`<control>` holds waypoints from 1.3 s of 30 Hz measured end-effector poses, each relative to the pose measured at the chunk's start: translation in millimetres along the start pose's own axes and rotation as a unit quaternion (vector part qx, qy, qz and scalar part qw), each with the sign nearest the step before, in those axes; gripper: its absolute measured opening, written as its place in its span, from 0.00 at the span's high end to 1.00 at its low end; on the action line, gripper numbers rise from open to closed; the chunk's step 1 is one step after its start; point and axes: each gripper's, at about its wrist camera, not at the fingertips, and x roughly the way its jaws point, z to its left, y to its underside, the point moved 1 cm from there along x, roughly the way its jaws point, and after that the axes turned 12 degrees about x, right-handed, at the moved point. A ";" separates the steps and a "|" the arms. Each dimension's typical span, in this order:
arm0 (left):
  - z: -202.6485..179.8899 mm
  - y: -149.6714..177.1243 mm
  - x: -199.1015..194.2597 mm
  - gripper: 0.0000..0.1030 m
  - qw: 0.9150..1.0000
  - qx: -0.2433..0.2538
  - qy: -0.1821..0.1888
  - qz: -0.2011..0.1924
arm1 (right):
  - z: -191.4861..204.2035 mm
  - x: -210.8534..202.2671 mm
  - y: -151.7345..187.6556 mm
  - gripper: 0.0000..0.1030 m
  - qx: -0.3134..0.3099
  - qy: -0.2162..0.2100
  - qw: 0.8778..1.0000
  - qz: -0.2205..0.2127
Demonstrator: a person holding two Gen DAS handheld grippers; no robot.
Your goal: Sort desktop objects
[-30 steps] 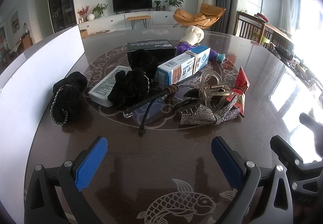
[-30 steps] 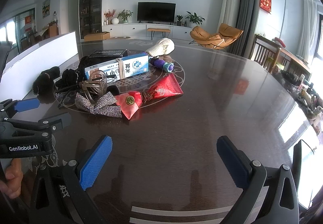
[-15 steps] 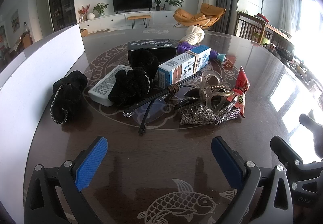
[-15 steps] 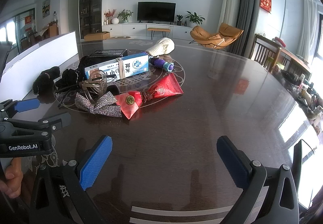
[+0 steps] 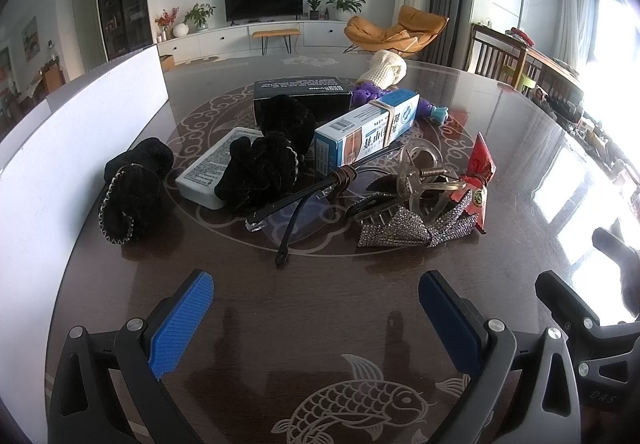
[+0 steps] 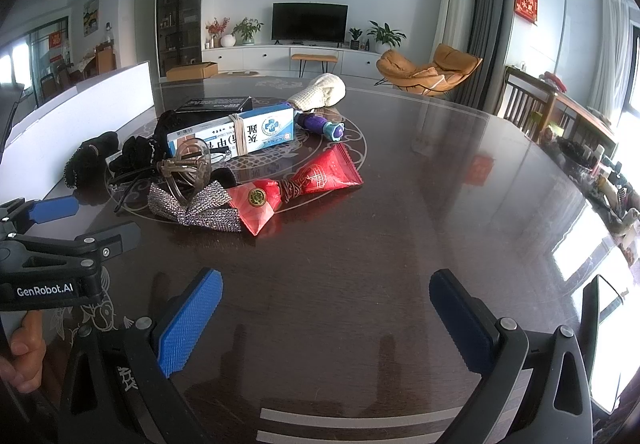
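**A tangled pile that could be pulled apart**

Both the left gripper point(image 5: 316, 318) and the right gripper point(image 6: 326, 314) were held wide open and empty. Farther on the counter point(image 6: 400, 244), the glasses point(image 5: 296, 200) were caught under the clear clip point(image 5: 424, 180), so others could be dragged.

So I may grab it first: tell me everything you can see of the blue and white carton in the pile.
The blue and white carton is a long cardboard box printed with Chinese characters, a round cross logo and a barcode near one end. A tan rubber band wraps its middle. It lies on its long side, propped atop the pile, leaning against a black scrunchie, with the black box behind it. It looks closed and undamaged. Neither gripper touches it.
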 end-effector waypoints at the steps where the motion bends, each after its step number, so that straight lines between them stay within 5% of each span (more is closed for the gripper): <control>1: 0.3 -0.2 0.1 0.00 1.000 0.000 0.000 0.000 | 0.5 -0.2 0.5 0.00 0.000 0.000 1.000 0.000; 39: 3.5 0.9 3.1 0.00 1.000 -0.012 0.004 0.019 | -2.1 -0.9 2.7 0.00 0.004 -0.002 1.000 0.007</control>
